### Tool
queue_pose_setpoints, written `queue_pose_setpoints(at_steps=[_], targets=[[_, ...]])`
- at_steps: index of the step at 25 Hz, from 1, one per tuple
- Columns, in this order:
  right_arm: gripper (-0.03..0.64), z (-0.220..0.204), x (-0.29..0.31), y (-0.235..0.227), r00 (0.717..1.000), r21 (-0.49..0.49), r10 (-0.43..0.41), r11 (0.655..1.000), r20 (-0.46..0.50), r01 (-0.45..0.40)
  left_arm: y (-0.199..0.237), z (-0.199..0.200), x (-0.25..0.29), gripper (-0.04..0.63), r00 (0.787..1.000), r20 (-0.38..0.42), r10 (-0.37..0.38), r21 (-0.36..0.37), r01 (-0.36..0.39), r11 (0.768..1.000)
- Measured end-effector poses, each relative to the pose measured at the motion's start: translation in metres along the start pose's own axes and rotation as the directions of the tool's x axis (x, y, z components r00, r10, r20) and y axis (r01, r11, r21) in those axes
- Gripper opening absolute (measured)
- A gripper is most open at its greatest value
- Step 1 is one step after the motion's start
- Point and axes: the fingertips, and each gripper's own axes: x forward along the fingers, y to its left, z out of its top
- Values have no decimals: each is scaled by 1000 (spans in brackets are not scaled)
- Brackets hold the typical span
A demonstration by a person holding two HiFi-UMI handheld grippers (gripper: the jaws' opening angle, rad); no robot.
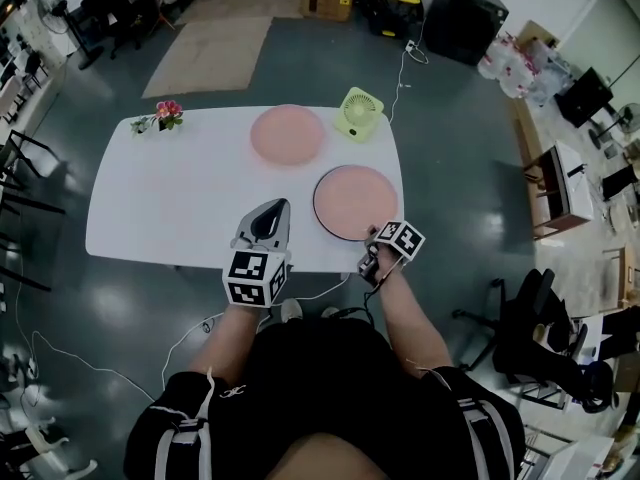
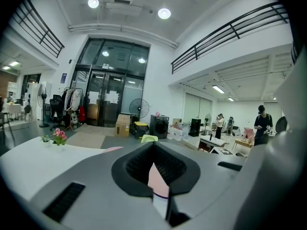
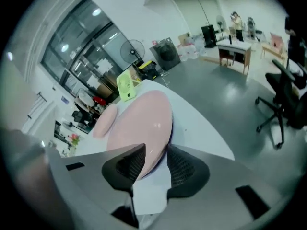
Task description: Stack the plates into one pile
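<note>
Closest to the lens, the right gripper stands with its jaws apart, astride the rim of the near plate. The pads flank that rim but do not appear to clamp it. This pink plate lies flat on the white table, on my side of the green fan, and I meet it at the edge farthest from the fan. The far plate, also pink, lies flat just to the left of the fan. The two plates are apart and not yet stacked. The left gripper hovers over the table edge, left of the near plate and well on my side of the fan, with its jaws together and nothing gripped. A small bunch of flowers sits well to the left of the fan, clear of the working path. My reading is that the step in hand is the pick-up of the near plate and the pile is not yet begun. The next move calls for closing the jaws firmly on the rim and lifting the plate level. It then goes toward the fan's left side and sets down centred on the far plate. A grip this close to the edge may let the plate tip, so lift slowly.
</note>
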Motion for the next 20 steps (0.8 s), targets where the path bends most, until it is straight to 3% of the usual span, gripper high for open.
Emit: queue_pose_setpoints(at_steps=[4,6,8,11,15,16,18,20], targets=[[141,23,-23,-4,990,-138,-68,987,126,86,-4,0,6,11,1000,-5,-10,-1,10,1000],[141,44,-48,10,975,-200,-32,977,221,77,-7,1,9,11,1000,-5,-17,-1,17,1000],[140,71,-79,36,937,-281,48,958,345,55,-9,3,14,11,1000,-3,-28,-4,27,1000],[121,110,-133,78,826,-416,201,909,526,43,-19,9,24,11,999,12,-49,-1,49,999],[16,144,-216,114,637,-502,361,863,681,47,-38,22,33,12,996,38,-77,19,76,997],[15,149,-233,120,594,-519,390,853,704,55,-42,25,35,11,996,43,-82,23,81,996],[15,154,-257,127,536,-547,429,834,727,75,-48,31,38,11,995,50,-89,31,87,996],[15,157,-269,127,507,-557,441,825,740,95,-54,34,42,11,994,53,-95,40,93,995]])
